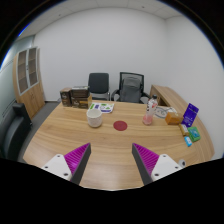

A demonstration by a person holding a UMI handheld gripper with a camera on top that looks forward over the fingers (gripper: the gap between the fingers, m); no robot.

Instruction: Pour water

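Observation:
My gripper (112, 160) is open and empty, its two fingers with magenta pads (76, 157) spread wide over the near part of a wooden table (110, 145). Far beyond the fingers, a white cup (94, 118) stands left of centre on the table. A round red coaster (121, 126) lies just right of the cup. A small pink bottle-like container (148, 116) stands further right. Nothing is between the fingers.
Two office chairs (128, 88) stand behind the table's far edge. Boxes and packets (188, 120) lie at the table's right end, and brown items (75, 96) at the far left. A cabinet (30, 80) stands against the left wall.

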